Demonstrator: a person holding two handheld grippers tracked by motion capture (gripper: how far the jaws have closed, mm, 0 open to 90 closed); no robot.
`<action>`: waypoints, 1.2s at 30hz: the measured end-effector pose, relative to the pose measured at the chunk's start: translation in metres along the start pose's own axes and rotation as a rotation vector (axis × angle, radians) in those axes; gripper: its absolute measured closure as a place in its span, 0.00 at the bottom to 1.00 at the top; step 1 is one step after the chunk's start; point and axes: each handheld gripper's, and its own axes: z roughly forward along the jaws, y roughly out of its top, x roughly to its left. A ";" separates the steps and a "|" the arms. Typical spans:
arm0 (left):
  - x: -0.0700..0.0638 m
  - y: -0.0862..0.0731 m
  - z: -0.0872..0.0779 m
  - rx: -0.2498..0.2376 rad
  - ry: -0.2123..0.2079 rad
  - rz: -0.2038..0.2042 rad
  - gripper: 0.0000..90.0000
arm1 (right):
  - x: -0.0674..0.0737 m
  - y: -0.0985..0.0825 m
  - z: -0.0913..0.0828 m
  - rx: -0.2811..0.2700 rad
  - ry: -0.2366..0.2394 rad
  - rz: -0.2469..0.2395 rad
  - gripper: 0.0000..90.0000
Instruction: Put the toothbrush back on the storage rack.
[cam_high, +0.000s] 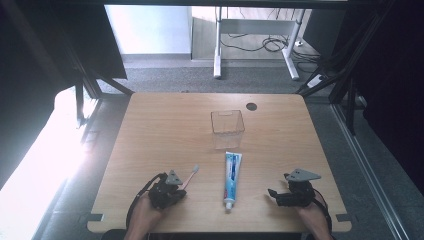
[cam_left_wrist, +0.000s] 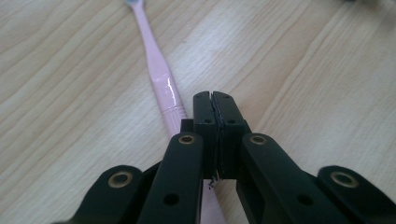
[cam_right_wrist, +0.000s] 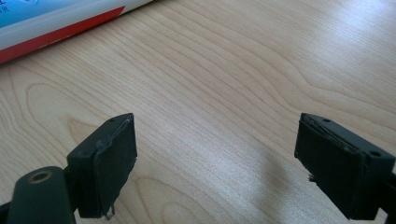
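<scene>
Near the table's (cam_high: 150, 130) front edge, left of centre, the pink toothbrush (cam_left_wrist: 161, 79) lies untouched, bristles pointing away toward the far-right corner, just beside the closed, empty left gripper (cam_left_wrist: 214, 97); the right gripper (cam_right_wrist: 217, 163) gapes empty.

1. We see a table (cam_high: 165, 130) of pale, matt wood grain.
2. The pink toothbrush (cam_left_wrist: 161, 81) looks like glossy plastic.
3. The toothpaste tube (cam_high: 232, 177) shines smooth.
4. The bin (cam_high: 227, 122) is clear plastic.
</scene>
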 end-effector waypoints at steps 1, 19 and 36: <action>0.000 0.000 0.000 0.000 0.000 0.000 0.98 | 0.000 0.000 0.000 0.000 0.000 0.000 0.15; 0.014 0.006 -0.012 0.012 0.005 -0.018 0.92 | -0.001 -0.001 0.000 0.001 -0.004 0.009 0.15; 0.020 0.031 -0.006 0.176 0.015 -0.006 0.84 | 0.000 -0.001 0.001 0.007 -0.002 0.008 0.15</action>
